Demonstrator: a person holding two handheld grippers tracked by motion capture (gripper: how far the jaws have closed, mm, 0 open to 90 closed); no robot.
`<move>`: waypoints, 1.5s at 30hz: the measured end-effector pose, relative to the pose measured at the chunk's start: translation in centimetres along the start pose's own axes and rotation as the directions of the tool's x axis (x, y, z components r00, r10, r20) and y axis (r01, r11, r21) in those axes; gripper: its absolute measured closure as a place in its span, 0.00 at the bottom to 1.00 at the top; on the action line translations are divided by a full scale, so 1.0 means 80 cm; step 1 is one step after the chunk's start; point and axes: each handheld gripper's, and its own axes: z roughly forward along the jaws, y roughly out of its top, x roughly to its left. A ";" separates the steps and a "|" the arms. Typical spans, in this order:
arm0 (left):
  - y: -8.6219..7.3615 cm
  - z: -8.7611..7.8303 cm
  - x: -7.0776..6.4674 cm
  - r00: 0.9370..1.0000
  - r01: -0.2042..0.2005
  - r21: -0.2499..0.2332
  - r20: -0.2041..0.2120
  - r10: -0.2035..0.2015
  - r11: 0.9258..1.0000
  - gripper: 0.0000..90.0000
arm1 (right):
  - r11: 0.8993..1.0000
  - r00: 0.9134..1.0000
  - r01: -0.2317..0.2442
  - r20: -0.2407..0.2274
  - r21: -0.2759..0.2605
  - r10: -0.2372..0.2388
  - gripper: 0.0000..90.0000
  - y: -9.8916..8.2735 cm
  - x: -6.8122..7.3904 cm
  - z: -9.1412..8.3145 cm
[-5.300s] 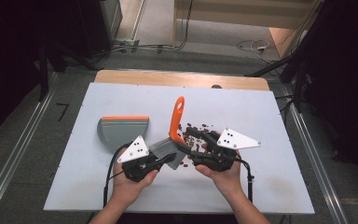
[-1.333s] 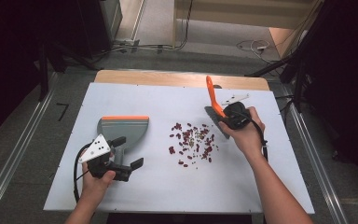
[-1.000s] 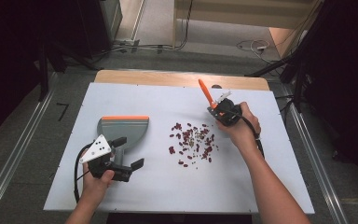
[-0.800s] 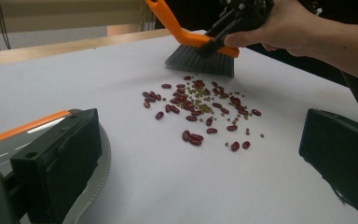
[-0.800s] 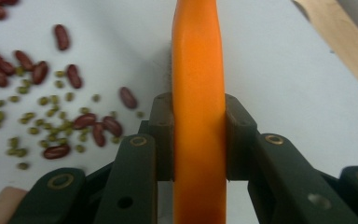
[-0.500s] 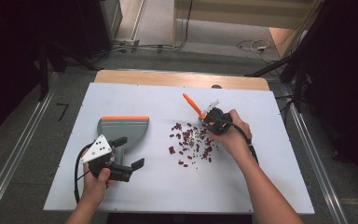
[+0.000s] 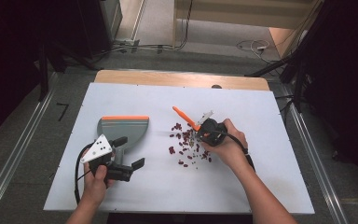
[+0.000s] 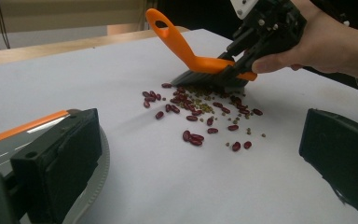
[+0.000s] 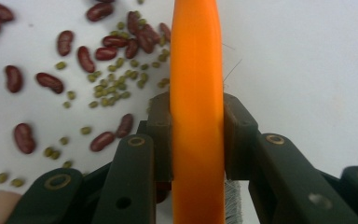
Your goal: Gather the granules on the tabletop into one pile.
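step: sweeping | right gripper (image 7: 204, 131) fingers clamp orange brush (image 8: 200, 60), bristles at far edge of beans (image 7: 186, 144) mid-surface | left gripper (image 7: 129, 153) fingers apart, empty, beside dustpan (image 7: 121, 129) | next: draw beans toward dustpan

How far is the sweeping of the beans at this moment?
Done: the right claw is shut on the orange brush, whose bristles rest at the edge of the beans. In hand: the first sweep. Left: every bean lies on the table; the dustpan stands apart and bare, the open left claw beside it.
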 end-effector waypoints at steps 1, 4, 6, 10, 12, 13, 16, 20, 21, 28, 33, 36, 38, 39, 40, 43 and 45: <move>0.000 0.000 0.000 1.000 0.001 -0.001 0.000 -0.001 1.000 0.00 | 1.000 1.000 -0.002 -0.008 0.001 0.002 0.76 -0.001 0.002 -0.001; 0.000 0.000 0.000 1.000 0.001 0.001 -0.002 -0.001 1.000 0.00 | 1.000 1.000 0.016 -0.008 -0.002 -0.016 0.75 -0.002 0.009 -0.004; 0.000 0.000 -0.001 1.000 0.000 -0.001 -0.002 0.000 1.000 0.00 | 1.000 1.000 0.026 -0.007 0.003 -0.026 0.75 -0.003 0.014 -0.005; 0.000 0.000 0.000 1.000 0.002 0.000 -0.005 -0.002 1.000 0.00 | 0.999 0.999 0.039 -0.022 -0.002 -0.039 0.75 -0.004 0.017 -0.009; 0.000 -0.001 -0.001 1.000 0.003 -0.001 -0.006 -0.003 1.000 0.00 | 0.999 0.999 0.052 -0.011 -0.003 -0.052 0.75 -0.004 0.017 -0.010; 0.000 -0.001 0.000 1.000 0.003 -0.001 -0.008 -0.003 1.000 0.00 | 0.998 0.998 0.061 -0.011 -0.001 -0.061 0.76 -0.004 0.018 -0.012; 0.000 -0.003 0.001 1.000 0.005 -0.005 -0.012 -0.005 1.000 0.00 | 0.997 0.997 0.077 -0.001 -0.012 -0.077 0.76 -0.004 0.014 -0.016; 0.000 -0.003 0.001 1.000 0.008 -0.006 -0.014 -0.008 1.000 0.00 | 0.998 0.999 0.047 -0.023 -0.049 -0.048 0.76 -0.004 0.002 -0.025; 0.000 -0.003 0.001 1.000 0.009 -0.006 -0.012 -0.010 1.000 0.00 | 0.997 0.998 0.048 -0.026 -0.056 -0.049 0.77 -0.003 -0.001 -0.028; 0.000 -0.001 0.001 1.000 0.004 0.000 -0.005 -0.004 1.000 0.00 | 0.991 0.996 0.088 -0.003 -0.096 -0.089 0.77 0.028 -0.022 -0.036; 0.000 -0.003 0.002 1.000 0.004 0.000 0.002 -0.004 1.000 0.00 | 0.981 0.990 0.138 -0.015 -0.135 -0.141 0.77 0.063 -0.032 -0.019; 0.000 -0.003 0.002 1.000 0.004 0.000 0.001 -0.004 1.000 0.00 | 0.973 0.984 0.175 0.000 -0.152 -0.177 0.77 0.079 -0.034 -0.004; -0.001 -0.004 0.002 1.000 0.002 0.002 0.000 -0.002 1.000 0.00 | 0.970 0.982 0.189 0.018 -0.154 -0.189 0.77 0.088 -0.034 0.007; -0.001 -0.004 0.002 1.000 0.002 0.003 0.000 -0.002 1.000 0.00 | 0.968 0.979 0.204 0.023 -0.148 -0.203 0.77 0.092 -0.034 0.012; -0.001 -0.004 0.003 1.000 0.002 0.003 -0.002 -0.002 1.000 0.00 | 0.964 0.976 0.218 0.024 -0.149 -0.217 0.77 0.095 -0.033 0.019; -0.002 -0.004 0.004 1.000 0.002 0.004 -0.002 -0.002 1.000 0.00 | 0.959 0.966 0.257 0.047 -0.120 -0.253 0.77 0.101 -0.025 0.035; -0.002 -0.004 0.004 1.000 0.002 0.002 0.000 -0.002 1.000 0.00 | 0.954 0.962 0.275 0.022 -0.118 -0.274 0.77 0.102 -0.020 0.042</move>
